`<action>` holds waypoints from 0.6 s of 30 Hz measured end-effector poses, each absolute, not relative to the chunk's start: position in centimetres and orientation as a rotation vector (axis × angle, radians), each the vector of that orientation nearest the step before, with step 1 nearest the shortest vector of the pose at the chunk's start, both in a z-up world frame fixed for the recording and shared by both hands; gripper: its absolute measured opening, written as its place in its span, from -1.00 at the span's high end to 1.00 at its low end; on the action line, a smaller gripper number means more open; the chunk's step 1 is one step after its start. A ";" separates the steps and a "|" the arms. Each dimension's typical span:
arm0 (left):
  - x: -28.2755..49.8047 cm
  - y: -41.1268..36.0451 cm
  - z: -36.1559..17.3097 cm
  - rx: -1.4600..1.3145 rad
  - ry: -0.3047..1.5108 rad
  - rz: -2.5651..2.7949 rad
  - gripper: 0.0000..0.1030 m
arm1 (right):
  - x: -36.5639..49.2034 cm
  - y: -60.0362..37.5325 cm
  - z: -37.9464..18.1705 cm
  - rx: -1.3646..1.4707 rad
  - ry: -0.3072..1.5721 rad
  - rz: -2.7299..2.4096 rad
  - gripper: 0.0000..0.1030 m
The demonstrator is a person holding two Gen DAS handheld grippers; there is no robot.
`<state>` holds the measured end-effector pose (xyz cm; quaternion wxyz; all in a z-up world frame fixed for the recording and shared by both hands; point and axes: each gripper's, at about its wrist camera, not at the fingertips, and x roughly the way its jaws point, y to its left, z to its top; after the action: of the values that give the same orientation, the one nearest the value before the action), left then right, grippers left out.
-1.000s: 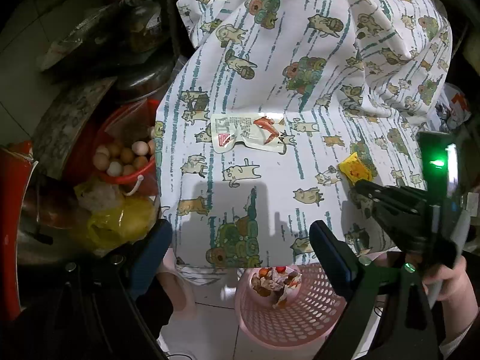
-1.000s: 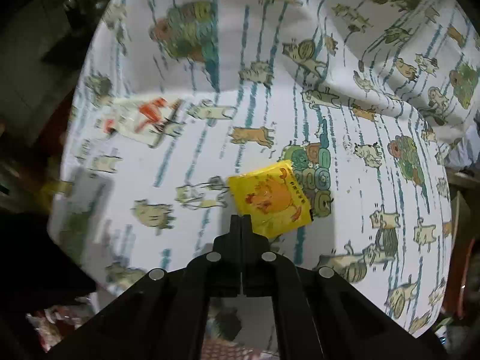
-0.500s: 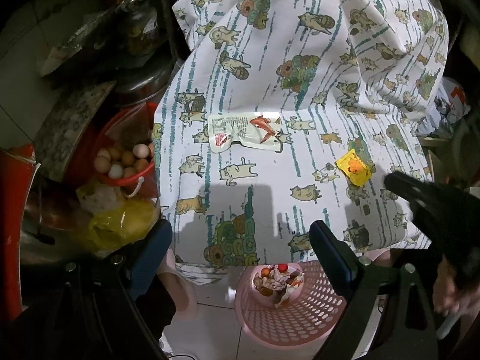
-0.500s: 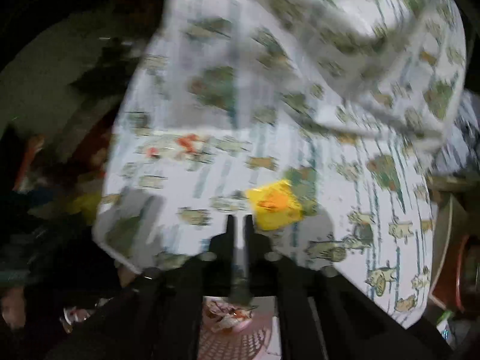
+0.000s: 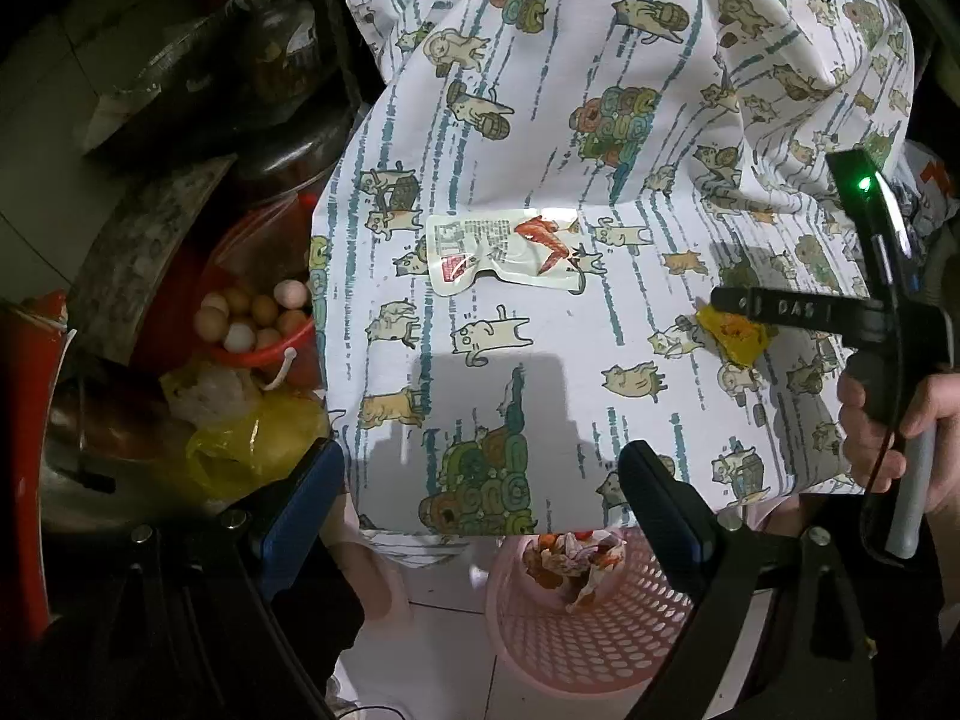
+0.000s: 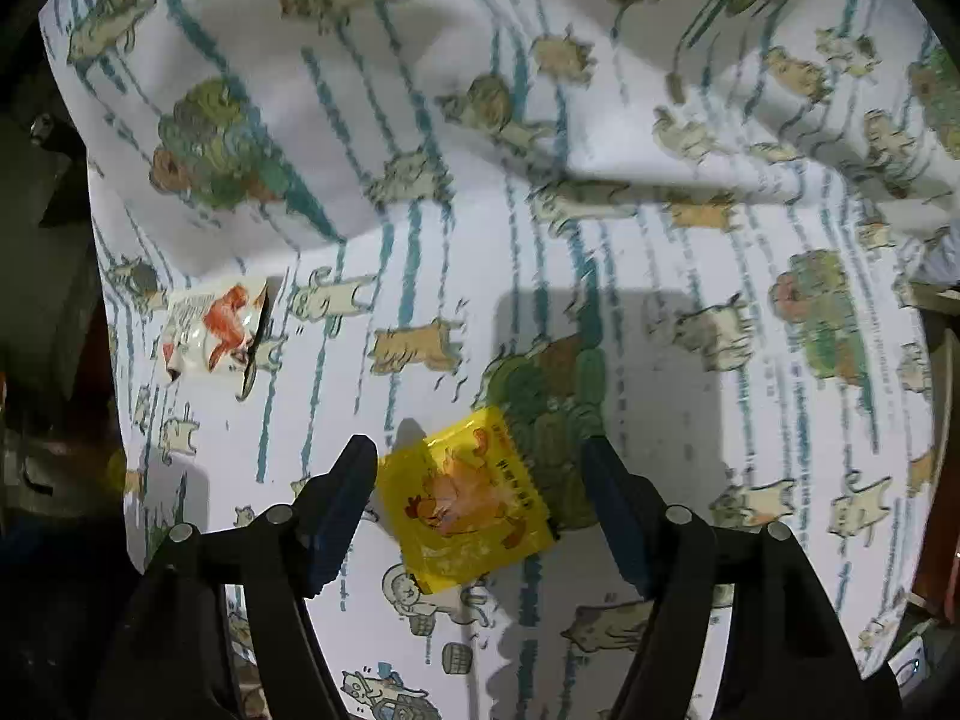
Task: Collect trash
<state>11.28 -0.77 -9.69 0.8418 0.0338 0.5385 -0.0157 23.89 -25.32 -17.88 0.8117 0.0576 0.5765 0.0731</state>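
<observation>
A yellow snack wrapper [image 6: 474, 498] lies flat on the cat-print tablecloth [image 6: 540, 210]. My right gripper [image 6: 480, 480] hovers over it with jaws opening; the wrapper sits between the fingers [image 6: 345, 492], and the pads do not press on it. A white wrapper with a red picture [image 6: 213, 330] lies to the left. In the left wrist view the white wrapper [image 5: 510, 252] is mid-table and the yellow wrapper [image 5: 735, 336] shows under the right gripper's body [image 5: 810, 312]. My left gripper [image 5: 480, 480] is open and empty at the table's near edge.
A pink perforated basket [image 5: 576, 618] holding trash stands on the floor below the table edge. At the left are a red bowl of eggs [image 5: 258, 324], a yellow plastic bag [image 5: 252, 438] and dark pots. A hand [image 5: 882, 420] holds the right gripper.
The right gripper went from shut to widely spread and shifted so the yellow wrapper now lies between its fingers. The left gripper stayed put, open.
</observation>
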 end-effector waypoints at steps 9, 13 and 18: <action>11.3 -1.8 -9.6 0.112 1.131 -0.055 -0.78 | 19.7 -21.6 -18.4 -0.004 1.287 0.389 -0.24; 11.1 -2.2 -9.3 0.136 1.115 -0.053 -0.78 | 18.7 -20.4 -18.1 -0.117 1.214 0.240 -0.47; 11.0 -2.3 -9.4 0.184 1.098 -0.021 -0.78 | 18.8 -20.1 -18.0 -0.056 1.113 0.083 -0.61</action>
<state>11.03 -2.30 -9.36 0.8491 0.0872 0.5209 -0.0098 18.83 -20.15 -18.03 0.8479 -0.0266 0.5281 0.0394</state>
